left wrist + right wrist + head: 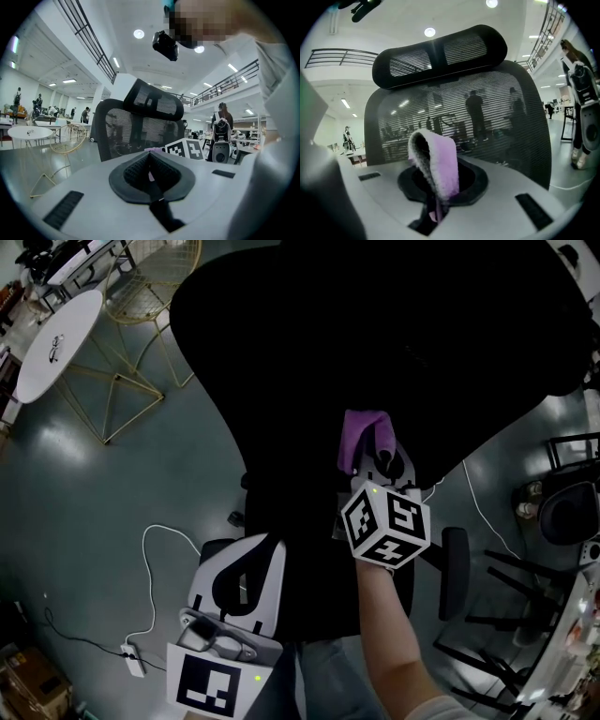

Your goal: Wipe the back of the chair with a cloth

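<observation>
- The purple cloth point(438, 164) is being pinched, standing up folded, by the right claw point(436, 201), whose jaws are clamped on it.
- The chair back point(487, 117) is being faced straight ahead of that claw, close; whether cloth and mesh are touching cannot be told.
- The left claw point(246, 587), jaws together and empty, is being held lower and farther off.
</observation>
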### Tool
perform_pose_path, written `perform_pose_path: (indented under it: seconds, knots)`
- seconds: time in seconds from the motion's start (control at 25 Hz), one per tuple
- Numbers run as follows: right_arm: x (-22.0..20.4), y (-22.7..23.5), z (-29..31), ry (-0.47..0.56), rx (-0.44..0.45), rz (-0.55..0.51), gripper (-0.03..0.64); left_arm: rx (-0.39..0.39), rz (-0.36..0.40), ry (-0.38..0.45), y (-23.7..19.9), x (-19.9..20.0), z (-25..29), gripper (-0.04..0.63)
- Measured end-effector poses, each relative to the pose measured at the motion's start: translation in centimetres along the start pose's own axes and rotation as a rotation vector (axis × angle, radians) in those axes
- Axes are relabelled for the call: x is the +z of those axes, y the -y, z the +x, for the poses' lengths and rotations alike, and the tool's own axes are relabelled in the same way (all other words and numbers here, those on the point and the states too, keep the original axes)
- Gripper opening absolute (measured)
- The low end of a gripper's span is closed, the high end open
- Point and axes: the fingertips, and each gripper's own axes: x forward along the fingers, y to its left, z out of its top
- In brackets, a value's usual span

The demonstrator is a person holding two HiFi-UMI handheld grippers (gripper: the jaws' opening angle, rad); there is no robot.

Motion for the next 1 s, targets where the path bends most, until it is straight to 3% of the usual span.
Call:
perform_pose_path:
  seconds: [1.0]
  knots:
    - [-3.5,-15.2,1.2,-0.079,0.278,-0.053,0.044,0.13,-0.009,0.031,-3.9,-0.1,-4.3,0.012]
